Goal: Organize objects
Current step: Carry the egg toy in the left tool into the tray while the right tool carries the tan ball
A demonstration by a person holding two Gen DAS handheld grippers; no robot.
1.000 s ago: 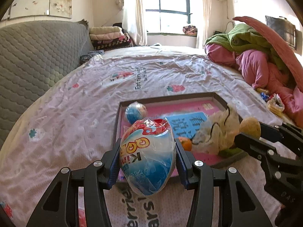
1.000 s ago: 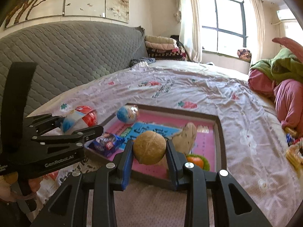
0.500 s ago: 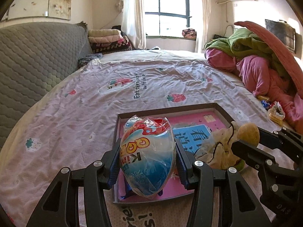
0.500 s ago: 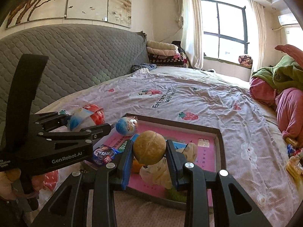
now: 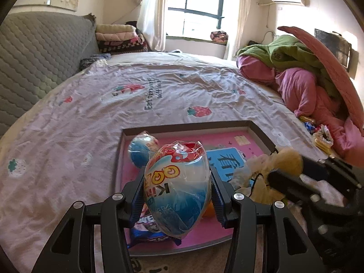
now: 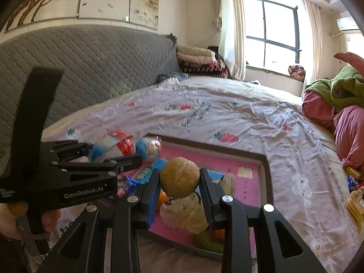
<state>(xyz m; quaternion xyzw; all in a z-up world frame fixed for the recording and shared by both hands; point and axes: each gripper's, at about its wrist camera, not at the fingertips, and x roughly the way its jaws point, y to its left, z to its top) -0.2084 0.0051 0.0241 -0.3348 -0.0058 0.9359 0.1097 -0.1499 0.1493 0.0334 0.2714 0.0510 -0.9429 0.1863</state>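
The large egg-shaped toy in clear plastic wrap, printed red, white and blue (image 5: 176, 188), is clamped between the blue pads of the left gripper (image 5: 177, 195), whose jaws are partly closed against its sides, and is held above the near left corner of the shallow dark-rimmed tray with a pink floor (image 5: 188, 126). The round tan walnut (image 6: 179, 177) is pinched between the narrowly set jaws of the right gripper (image 6: 179, 190), over the tray's near edge. A smaller blue wrapped egg (image 5: 141, 150) is seen at the tray's far left corner, on the strawberry-print bedsheet (image 5: 91, 113).
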